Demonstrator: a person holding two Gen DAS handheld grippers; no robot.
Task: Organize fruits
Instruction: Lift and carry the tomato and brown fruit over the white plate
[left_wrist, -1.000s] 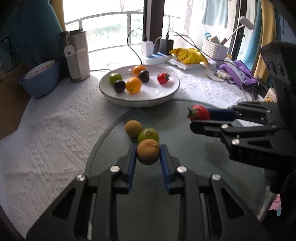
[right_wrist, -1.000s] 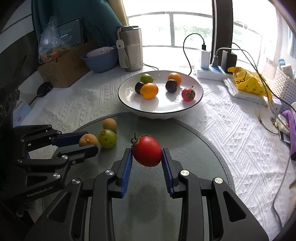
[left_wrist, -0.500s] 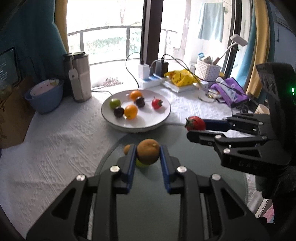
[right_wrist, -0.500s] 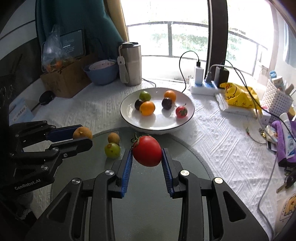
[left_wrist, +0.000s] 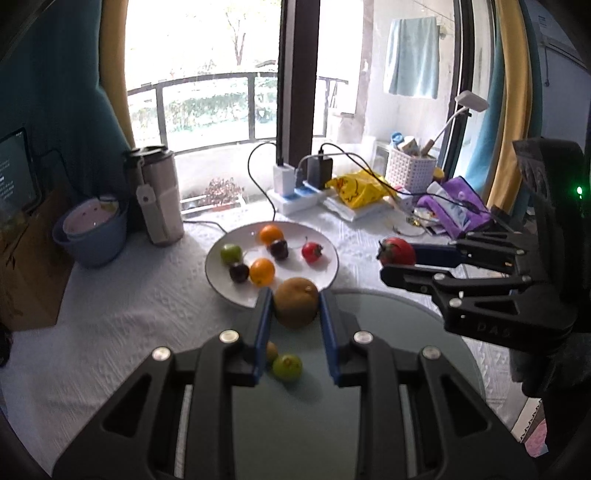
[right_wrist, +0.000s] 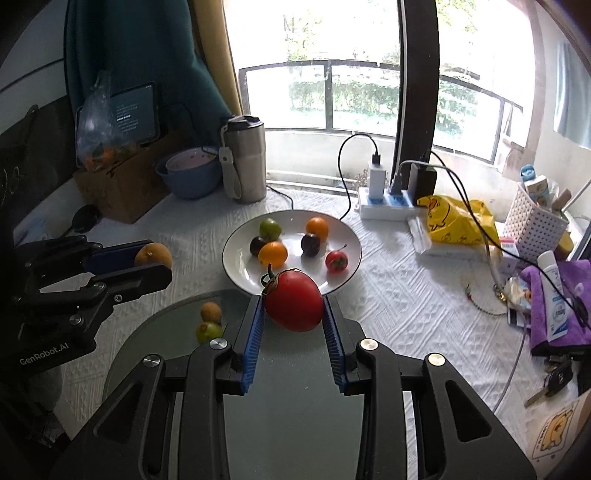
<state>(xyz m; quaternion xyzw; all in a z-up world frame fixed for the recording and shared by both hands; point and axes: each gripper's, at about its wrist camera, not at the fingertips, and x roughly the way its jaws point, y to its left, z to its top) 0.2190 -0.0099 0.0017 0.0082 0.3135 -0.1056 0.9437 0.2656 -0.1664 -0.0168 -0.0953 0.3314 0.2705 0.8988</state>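
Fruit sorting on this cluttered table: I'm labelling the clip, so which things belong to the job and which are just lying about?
Belongs to the job:
- large red tomato in the right claw
- brownish round fruit in the left claw
- white round plate of fruit
- two small loose fruits on the glass mat

Lying about:
- steel travel mug
- blue bowl
- white power strip
- yellow plastic bag

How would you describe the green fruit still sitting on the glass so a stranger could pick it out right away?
Start at the white plate of fruit, then come nearer to the round glass tabletop in front of it. Two small fruits sit there touching: the green fruit is the nearer one, its neighbour the tan fruit. Unlike the green one on the plate, it lies on glass.
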